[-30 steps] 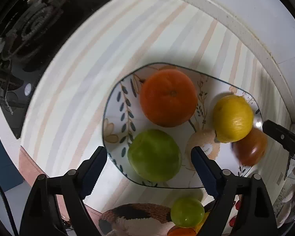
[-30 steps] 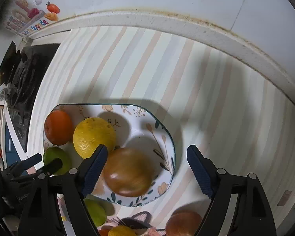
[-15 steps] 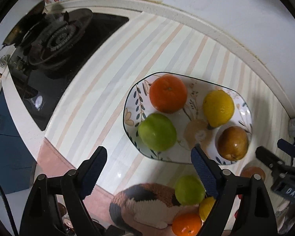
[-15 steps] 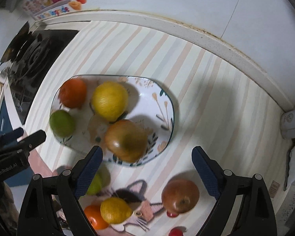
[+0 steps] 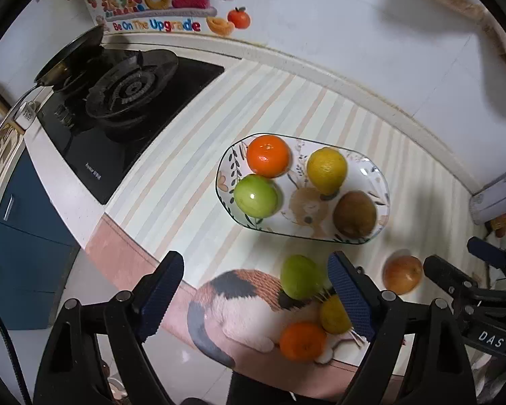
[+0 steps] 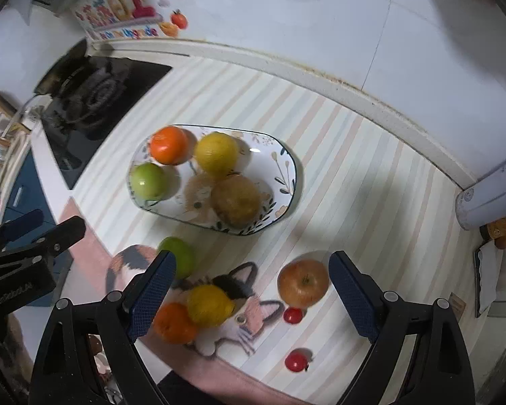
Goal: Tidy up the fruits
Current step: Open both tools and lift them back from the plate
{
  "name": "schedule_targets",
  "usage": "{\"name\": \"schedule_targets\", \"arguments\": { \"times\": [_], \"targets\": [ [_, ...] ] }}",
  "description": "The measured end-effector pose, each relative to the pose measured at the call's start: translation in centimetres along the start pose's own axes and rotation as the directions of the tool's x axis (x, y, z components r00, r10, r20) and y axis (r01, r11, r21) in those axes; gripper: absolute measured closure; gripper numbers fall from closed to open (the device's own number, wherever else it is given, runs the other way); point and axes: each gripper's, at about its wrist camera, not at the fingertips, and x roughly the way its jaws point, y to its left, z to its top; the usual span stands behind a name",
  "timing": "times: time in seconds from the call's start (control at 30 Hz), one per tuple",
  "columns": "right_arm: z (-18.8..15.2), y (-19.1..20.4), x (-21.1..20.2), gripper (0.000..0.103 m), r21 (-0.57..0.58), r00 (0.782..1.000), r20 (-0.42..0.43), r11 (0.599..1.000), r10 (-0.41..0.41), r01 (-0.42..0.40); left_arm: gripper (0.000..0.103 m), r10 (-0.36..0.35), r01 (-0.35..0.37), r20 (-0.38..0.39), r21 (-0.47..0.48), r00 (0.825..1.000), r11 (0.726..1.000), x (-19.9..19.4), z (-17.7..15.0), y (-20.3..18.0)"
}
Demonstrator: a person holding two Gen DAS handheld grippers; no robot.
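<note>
Setting: kitchen counter under a striped mat (image 6: 350, 175), white tiled wall behind, black gas hob (image 5: 124, 101) at the far left, colourful wall sticker (image 5: 158, 3) above it.
Left gripper (image 5: 256, 293): jaws spread wide with nothing between them, pointing steeply down above the near edge of the counter; in the right wrist view it shows at the left edge (image 6: 33, 236).
Right gripper (image 6: 251, 288): jaws wide apart and empty, above the loose fruit; its dark tips reach in from the right of the left wrist view (image 5: 469, 263).
Below the grippers: a cat picture (image 6: 239, 307) printed on the mat, with loose fruit lying on and beside it.
Loose fruit: a green apple (image 6: 178, 256) nearest the plate, a yellow lemon (image 6: 211, 305) touching an orange (image 6: 173, 324), a red-yellow apple (image 6: 303, 283) off to the right, and two small red tomatoes (image 6: 295, 337), one just beside that apple, one nearer the counter edge.
Plate (image 6: 286, 172): oval, leaf pattern, dark rim, lying further back on the mat, well apart from the wall.
Fruit on plate: orange on the plate (image 5: 268, 156) at the back left, green apple on the plate (image 5: 256, 195) in front of it, lemon on the plate (image 5: 327, 170) at the back middle, a brown kiwi-like fruit (image 5: 354, 215) at the front right.
Right edge: a white cylinder (image 6: 489, 199) lying by the wall; detail there is too blurred to tell.
</note>
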Motion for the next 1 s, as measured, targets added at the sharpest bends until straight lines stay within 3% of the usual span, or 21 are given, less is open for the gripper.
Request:
{"name": "schedule_targets", "arguments": {
  "times": [0.27,0.67,0.97,1.0],
  "targets": [
    [-2.6,0.3,-5.4,0.009,-0.024,0.997,0.061,0.999,0.036,-0.034,0.016,-0.012,0.011,0.068,0.018,0.998,1.0,-5.0,-2.0,-1.2],
    [-4.0,-0.5,-10.1,0.009,-0.01,0.989,0.119,0.996,0.084,-0.084,0.016,-0.049,0.047,0.138,0.016,0.989,0.999,-9.7,-3.5,-2.3],
    [-2.9,-2.8,-8.4,0.009,0.069,0.988,0.11,0.991,0.109,-0.117,0.016,-0.05,0.049,0.116,0.004,0.992,0.999,-8.1,-2.7,-2.5],
    [-2.7,-3.4,-7.6,0.009,0.09,0.99,0.099,0.989,0.105,-0.114,0.01,-0.043,0.043,0.104,0.007,0.994,0.999,-7.5,-2.6,-2.5]
  ]
}}
